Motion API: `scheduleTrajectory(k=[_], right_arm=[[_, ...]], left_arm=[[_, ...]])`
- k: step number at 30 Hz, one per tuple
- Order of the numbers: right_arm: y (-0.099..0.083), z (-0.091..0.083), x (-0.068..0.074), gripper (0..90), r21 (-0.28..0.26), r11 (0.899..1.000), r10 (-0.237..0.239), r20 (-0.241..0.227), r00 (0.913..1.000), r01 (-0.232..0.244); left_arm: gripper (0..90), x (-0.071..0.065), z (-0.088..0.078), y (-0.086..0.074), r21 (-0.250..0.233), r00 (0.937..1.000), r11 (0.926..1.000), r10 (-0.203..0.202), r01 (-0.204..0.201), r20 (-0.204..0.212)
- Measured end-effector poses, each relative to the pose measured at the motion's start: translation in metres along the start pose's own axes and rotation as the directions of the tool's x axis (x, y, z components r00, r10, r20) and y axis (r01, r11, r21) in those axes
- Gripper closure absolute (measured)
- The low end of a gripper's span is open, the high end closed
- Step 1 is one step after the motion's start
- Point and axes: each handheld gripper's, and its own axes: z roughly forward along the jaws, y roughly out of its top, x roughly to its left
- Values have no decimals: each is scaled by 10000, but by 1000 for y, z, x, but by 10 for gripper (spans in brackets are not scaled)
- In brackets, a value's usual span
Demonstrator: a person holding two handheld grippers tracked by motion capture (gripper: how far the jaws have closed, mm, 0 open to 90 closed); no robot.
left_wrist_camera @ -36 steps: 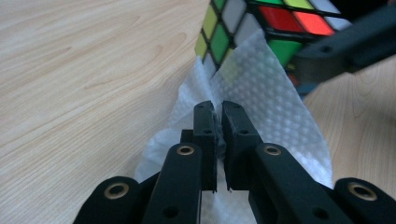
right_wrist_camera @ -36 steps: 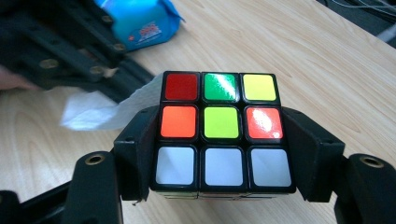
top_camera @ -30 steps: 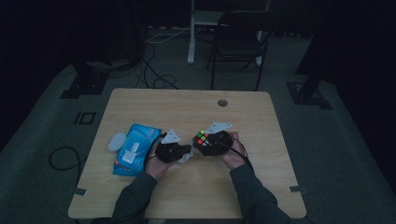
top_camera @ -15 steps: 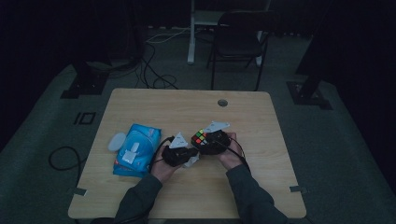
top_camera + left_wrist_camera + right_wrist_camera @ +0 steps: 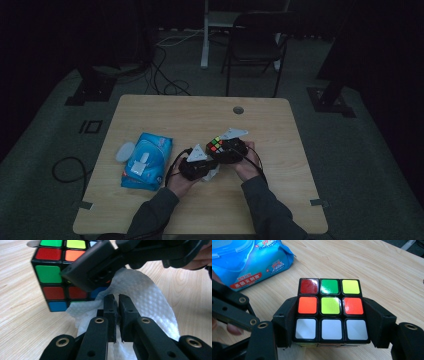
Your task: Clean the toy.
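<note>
A scrambled colour cube (image 5: 329, 287) sits between the two black jaws of my right gripper (image 5: 332, 317), which is shut on its sides, white row nearest the camera. The high view has the cube (image 5: 216, 145) just above the middle of the table. My left gripper (image 5: 117, 298) is shut on a crumpled white wipe (image 5: 147, 297). The wipe lies against the cube's (image 5: 53, 275) lower side, under a jaw of the right gripper. In the high view the left gripper (image 5: 197, 165) is close beside the right gripper (image 5: 232, 150), both held in the person's hands.
A blue pack of wet wipes (image 5: 147, 161) lies on the left of the wooden table (image 5: 165, 115), with a pale round lid (image 5: 125, 151) beside it. The pack (image 5: 249, 260) is just beyond the cube. A chair (image 5: 255, 45) and cables stand behind the table.
The left gripper with the wipe has moved a little to the right, closer to the cube. The cube has shifted slightly away from the person.
</note>
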Motion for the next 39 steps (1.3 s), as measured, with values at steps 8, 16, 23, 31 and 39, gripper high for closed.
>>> scheduleTrajectory(k=[8,16,23,31,39], right_arm=[[2,0,0,343,-67,9999,147,-41,9999,-148],[1,-1,0,343,-112,9993,349,-116,9993,-350],[1,-1,-2,343,-234,9982,549,-117,9984,-551],[-2,-1,-9,343,-147,9973,726,118,9973,-724],[-9,-2,-14,343,-30,9970,769,164,9969,-768]], left_arm=[[862,-3,6,4,-100,10000,9999,34,-33,30],[863,-3,11,5,-218,10000,9998,-28,30,82],[862,-6,12,6,-237,9998,9997,41,-37,168],[862,-13,4,8,-279,9987,9986,448,-441,249],[862,0,-8,-3,-437,9999,9990,-85,82,-75]])
